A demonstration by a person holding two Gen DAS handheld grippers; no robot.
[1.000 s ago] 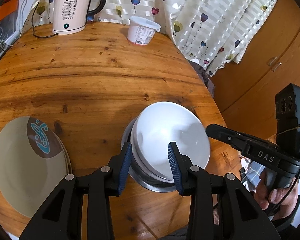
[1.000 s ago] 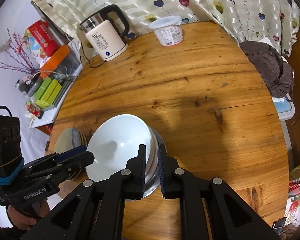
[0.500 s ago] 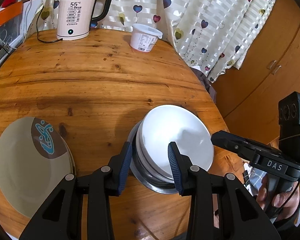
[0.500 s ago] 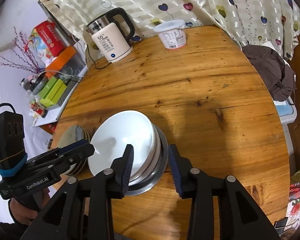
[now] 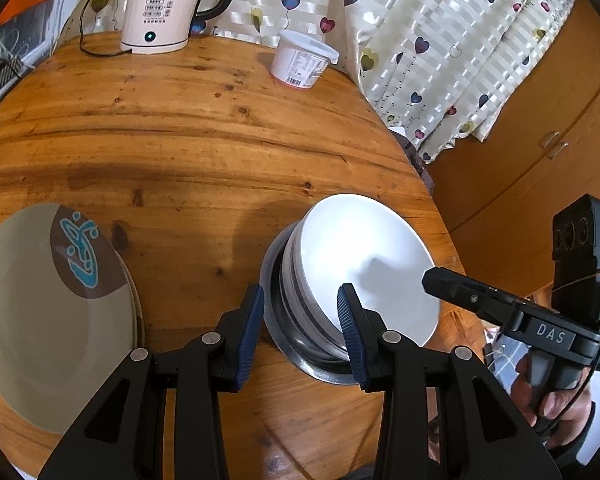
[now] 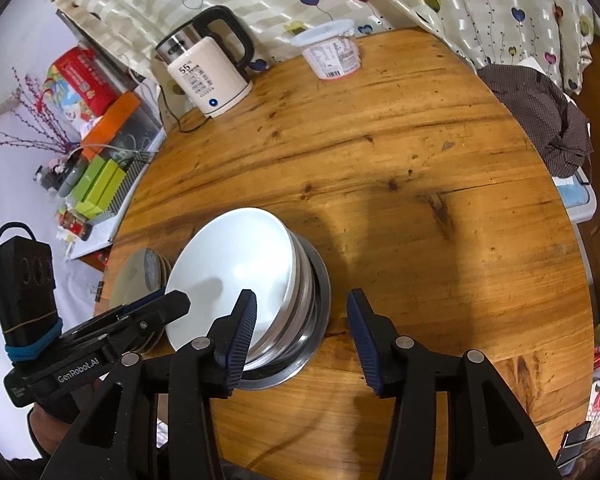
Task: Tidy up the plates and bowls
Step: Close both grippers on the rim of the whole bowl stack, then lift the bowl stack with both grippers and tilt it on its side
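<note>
On the round table (image 6: 420,168) a kettle (image 6: 210,76) and a lidded tub (image 6: 334,56) stand at the far edge by the curtain (image 5: 440,40), well clear of the work. Near the front edge, white bowls (image 5: 364,264) are nested upright, mouths up, in a steel bowl (image 6: 312,320); plates (image 5: 48,312) lie flat in a stack just to their left. The left gripper (image 5: 300,320) is spread around the bowls' near rim without pinching. The right gripper (image 6: 300,332) is opening, its jaws astride the stack's right side, not pressing it.
</note>
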